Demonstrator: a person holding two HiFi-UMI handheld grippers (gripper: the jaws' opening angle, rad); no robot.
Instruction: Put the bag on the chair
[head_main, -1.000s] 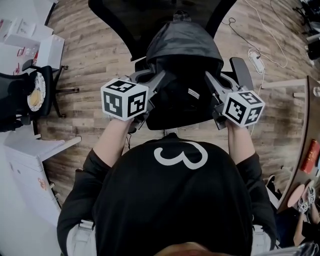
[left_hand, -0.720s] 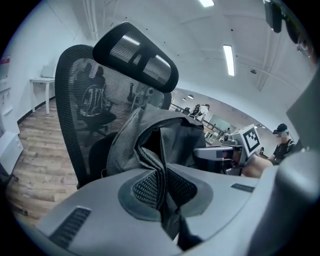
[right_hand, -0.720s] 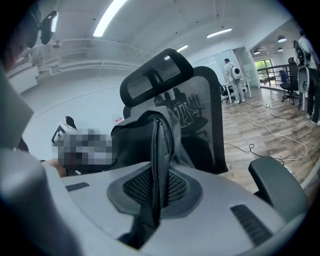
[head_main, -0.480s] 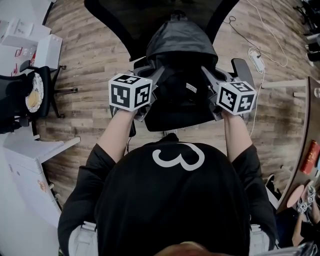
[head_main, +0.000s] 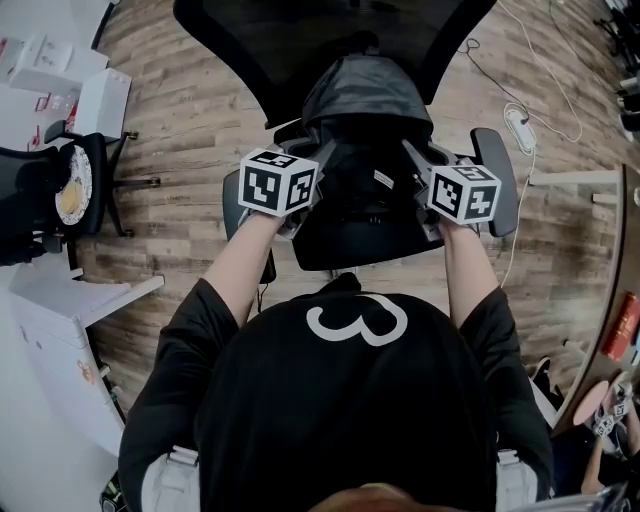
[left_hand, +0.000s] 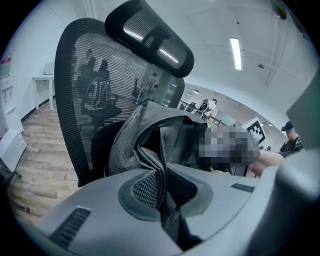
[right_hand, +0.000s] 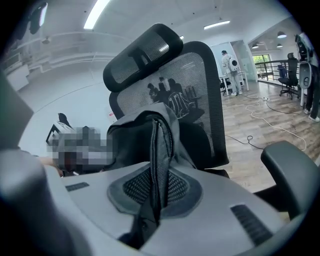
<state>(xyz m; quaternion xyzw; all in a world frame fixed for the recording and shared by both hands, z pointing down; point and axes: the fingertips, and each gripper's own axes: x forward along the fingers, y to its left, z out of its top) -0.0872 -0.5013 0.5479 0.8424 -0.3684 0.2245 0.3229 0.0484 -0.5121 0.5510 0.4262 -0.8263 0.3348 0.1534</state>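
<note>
**Both grippers on the bag, over the chair.** We hold the left gripper (left_hand: 162, 187) with its jaws nearly together, pinching a fold of the black bag (left_hand: 165, 132) between the textured pads. Our right gripper (right_hand: 155, 187) stands just as narrow, clamped on a zippered edge at the bag's opposite side. From the head view we see the bag upright between the two grippers. It sits above the seat (head_main: 360, 245) of the office chair (head_main: 250, 45), close in front of the mesh backrest (left_hand: 82, 85). We cannot tell whether its base touches the seat. The right armrest (head_main: 497, 185) lies just beside our right gripper, over the wooden floor (head_main: 190, 130).
</note>
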